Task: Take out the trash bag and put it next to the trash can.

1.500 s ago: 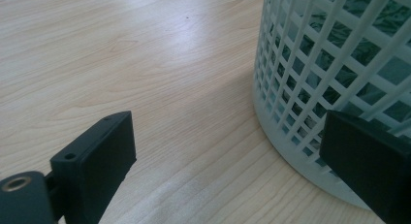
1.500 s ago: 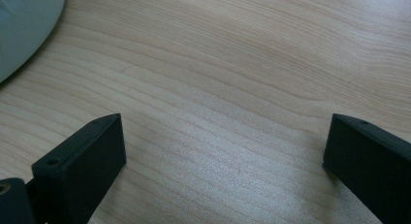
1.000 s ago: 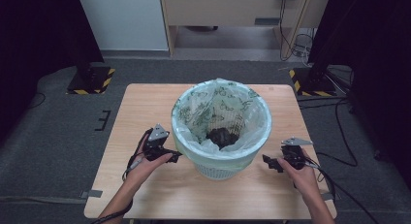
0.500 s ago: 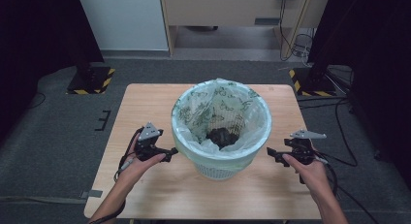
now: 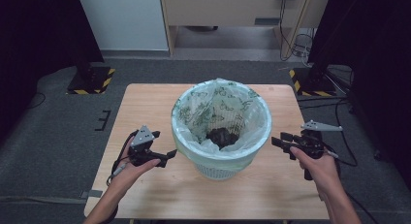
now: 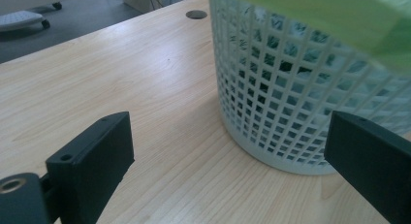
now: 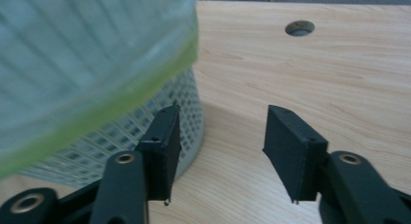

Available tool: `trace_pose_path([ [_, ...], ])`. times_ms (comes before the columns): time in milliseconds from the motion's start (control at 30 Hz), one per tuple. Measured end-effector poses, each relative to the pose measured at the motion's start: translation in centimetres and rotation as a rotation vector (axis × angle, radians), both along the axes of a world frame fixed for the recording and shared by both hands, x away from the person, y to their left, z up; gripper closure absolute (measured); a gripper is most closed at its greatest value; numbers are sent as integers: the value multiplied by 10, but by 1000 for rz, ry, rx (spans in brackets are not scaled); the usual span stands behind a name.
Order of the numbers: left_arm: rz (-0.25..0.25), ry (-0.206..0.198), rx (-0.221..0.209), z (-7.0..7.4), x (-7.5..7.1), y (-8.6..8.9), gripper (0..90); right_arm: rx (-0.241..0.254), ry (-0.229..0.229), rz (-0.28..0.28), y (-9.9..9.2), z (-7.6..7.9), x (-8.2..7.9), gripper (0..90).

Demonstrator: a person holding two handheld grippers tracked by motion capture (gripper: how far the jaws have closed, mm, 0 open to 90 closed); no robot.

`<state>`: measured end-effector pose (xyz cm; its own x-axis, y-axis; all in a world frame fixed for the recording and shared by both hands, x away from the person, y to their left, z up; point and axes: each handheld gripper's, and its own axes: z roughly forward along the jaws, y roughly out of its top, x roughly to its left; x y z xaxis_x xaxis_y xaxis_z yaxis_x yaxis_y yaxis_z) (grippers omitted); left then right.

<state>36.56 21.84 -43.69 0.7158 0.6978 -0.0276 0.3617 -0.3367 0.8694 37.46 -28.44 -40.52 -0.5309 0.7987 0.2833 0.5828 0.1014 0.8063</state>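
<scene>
While a white mesh wastebasket (image 5: 220,156) stood at the middle of the wooden table (image 5: 145,100), somewhat toward the near edge, it was flanked by two hand-held grippers. The basket was lined with a pale green printed bag (image 5: 194,105) whose top was folded down over the rim, a fold by which the liner appeared to be kept in place. A dark clump of waste (image 5: 222,136) was seen lying at the bottom of the bag.

The left gripper (image 5: 167,155) was held just beside the basket's left wall, its jaws spread wide and nothing between them; in the left gripper view the mesh wall (image 6: 291,112) was framed between the two black jaws without being touched. The right gripper (image 5: 280,142) was held near the right side of the rim, apart from it. Its jaws had just been closing and stood partly drawn together, with nothing gripped; in the right gripper view the folded green edge (image 7: 145,90) hung to the left of the jaws and bare table was seen through the gap.

Both grippers were pointed inward at the level of the bag's folded rim, a placement judged to suit taking hold of the liner from opposite sides. No grasp had yet been made on either side.
</scene>
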Motion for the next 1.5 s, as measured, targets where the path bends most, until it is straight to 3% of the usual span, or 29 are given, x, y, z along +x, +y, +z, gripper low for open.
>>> trace_pose_path([
  [233,-10,-26,-4,10,-6,0,31,53,-6,11,-3,22,-3,638],
  [600,-22,-43,-9,20,-10,4,32,74,-37,44,2,54,-7,721],
  [800,-27,-59,-27,32,-14,10,37,83,-39,53,2,66,-8,731],
  [867,-31,-44,-64,36,-15,11,65,85,-40,55,3,71,-9,731],
  [1200,-34,-76,-52,50,-18,13,62,107,-71,66,1,98,-9,729],
  [1500,-39,-102,-59,66,-20,17,67,99,-79,98,17,110,-5,729],
])
